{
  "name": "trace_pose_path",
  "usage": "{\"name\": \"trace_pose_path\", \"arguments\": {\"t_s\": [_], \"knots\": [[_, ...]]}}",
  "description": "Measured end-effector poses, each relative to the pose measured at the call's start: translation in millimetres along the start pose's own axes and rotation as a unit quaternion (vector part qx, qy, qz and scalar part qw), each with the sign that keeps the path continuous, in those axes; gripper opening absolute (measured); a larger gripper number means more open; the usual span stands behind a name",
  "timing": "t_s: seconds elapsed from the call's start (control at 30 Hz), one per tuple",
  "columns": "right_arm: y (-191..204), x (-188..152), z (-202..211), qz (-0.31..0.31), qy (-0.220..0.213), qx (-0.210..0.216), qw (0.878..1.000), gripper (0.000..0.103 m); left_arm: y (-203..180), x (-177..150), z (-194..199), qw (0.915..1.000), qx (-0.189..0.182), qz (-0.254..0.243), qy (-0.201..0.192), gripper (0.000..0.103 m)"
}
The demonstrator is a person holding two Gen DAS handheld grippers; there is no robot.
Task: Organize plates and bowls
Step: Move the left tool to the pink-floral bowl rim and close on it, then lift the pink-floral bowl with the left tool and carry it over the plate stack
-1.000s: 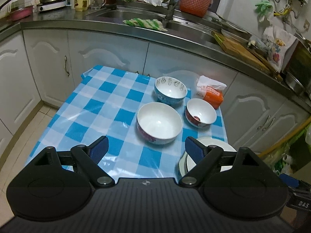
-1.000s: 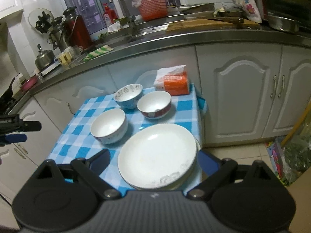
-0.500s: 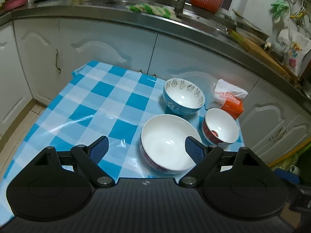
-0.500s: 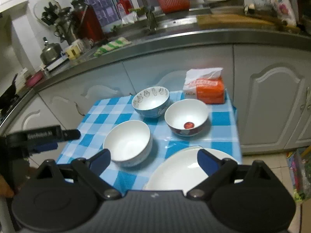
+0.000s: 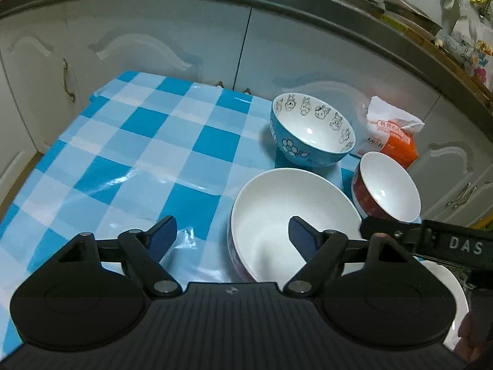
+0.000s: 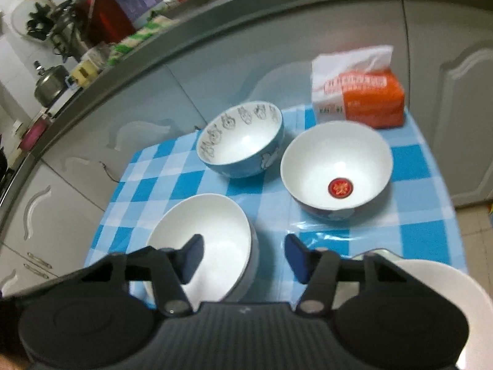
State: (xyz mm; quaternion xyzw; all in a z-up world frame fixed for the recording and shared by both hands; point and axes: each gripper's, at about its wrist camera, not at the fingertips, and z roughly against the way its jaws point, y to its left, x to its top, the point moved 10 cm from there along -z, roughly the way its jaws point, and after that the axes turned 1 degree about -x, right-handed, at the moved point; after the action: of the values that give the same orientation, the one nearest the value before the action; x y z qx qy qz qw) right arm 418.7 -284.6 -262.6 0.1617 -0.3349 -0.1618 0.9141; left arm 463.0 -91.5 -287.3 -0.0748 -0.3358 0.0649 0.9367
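Note:
Three bowls stand on the blue checked table [image 5: 123,160]. A large white bowl [image 5: 277,215] [image 6: 215,225] is nearest. A blue cartoon bowl [image 5: 311,132] [image 6: 243,138] is behind it. A red-sided bowl [image 5: 388,185] [image 6: 336,166] is to the right. A white plate [image 6: 446,280] [image 5: 446,280] lies at the near right corner. My left gripper [image 5: 232,236] is open over the large bowl's left rim. My right gripper [image 6: 243,257] is open over the same bowl's right rim, and its finger shows in the left wrist view [image 5: 431,240].
An orange and white tissue pack [image 6: 357,95] [image 5: 391,135] sits at the table's far right corner. White cabinet doors [image 5: 154,43] and a steel counter edge [image 6: 154,61] stand close behind the table. The counter holds a kettle [image 6: 49,83] and a red jug [image 6: 104,18].
Both grippers have moved forward and down toward the large white bowl. The right gripper has left the plate and swung left over the bowl, with its jaws a bit narrower.

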Motion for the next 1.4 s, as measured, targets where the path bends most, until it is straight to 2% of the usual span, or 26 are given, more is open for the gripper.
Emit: {"name": "trace_pose_path", "arguments": {"t_s": [0.1,0.23,0.33,0.37,0.47,0.6,0.67,0.7,0.73,0.8,1.03,1.2,1.4], "knots": [[1,-2,-16,-0.008,0.015,0.006,1.0,0.049,2,-2,-11,0.9999,-0.003,-0.001,0.01,0.082],[-1,-4,-31,-0.01,0.029,0.008,1.0,0.042,2,-6,-22,0.9997,-0.005,-0.007,0.022,0.059],[-1,-4,-41,-0.011,0.037,0.007,0.999,0.036,1,-7,-28,0.9996,-0.001,-0.012,0.024,0.053],[-1,-5,-43,-0.011,0.04,0.005,0.999,0.035,0,-7,-29,0.9996,-0.004,-0.011,0.027,0.047],[-2,-6,-49,-0.015,0.046,0.006,0.999,0.035,0,-8,-32,0.9995,-0.004,-0.014,0.027,0.039],[-3,-6,-54,-0.012,0.051,0.003,0.999,0.024,0,-8,-37,0.9996,-0.003,-0.017,0.024,0.028],[-4,-6,-54,-0.009,0.051,0.0,0.999,0.021,-2,-10,-38,0.9995,-0.004,-0.021,0.024,0.016],[-4,-6,-54,-0.007,0.051,-0.001,0.999,0.019,-2,-11,-39,0.9994,-0.005,-0.023,0.026,0.014],[-4,-7,-55,-0.003,0.052,-0.004,0.999,0.014,-3,-12,-39,0.9993,-0.002,-0.025,0.026,0.013],[-4,-7,-56,0.012,0.05,-0.014,0.999,0.01,-5,-13,-38,0.9993,0.005,-0.032,0.021,0.012],[0,-7,-55,0.037,0.043,-0.028,0.998,0.01,-3,-12,-37,0.9995,0.005,-0.025,0.02,0.01],[10,-4,-52,0.051,0.035,-0.024,0.998,0.01,5,-6,-26,0.9999,0.008,-0.015,0.002,0.011],[41,3,-45,0.069,0.028,0.003,0.997,0.01,32,0,4,0.9995,0.027,0.01,-0.015,0.01]]}}
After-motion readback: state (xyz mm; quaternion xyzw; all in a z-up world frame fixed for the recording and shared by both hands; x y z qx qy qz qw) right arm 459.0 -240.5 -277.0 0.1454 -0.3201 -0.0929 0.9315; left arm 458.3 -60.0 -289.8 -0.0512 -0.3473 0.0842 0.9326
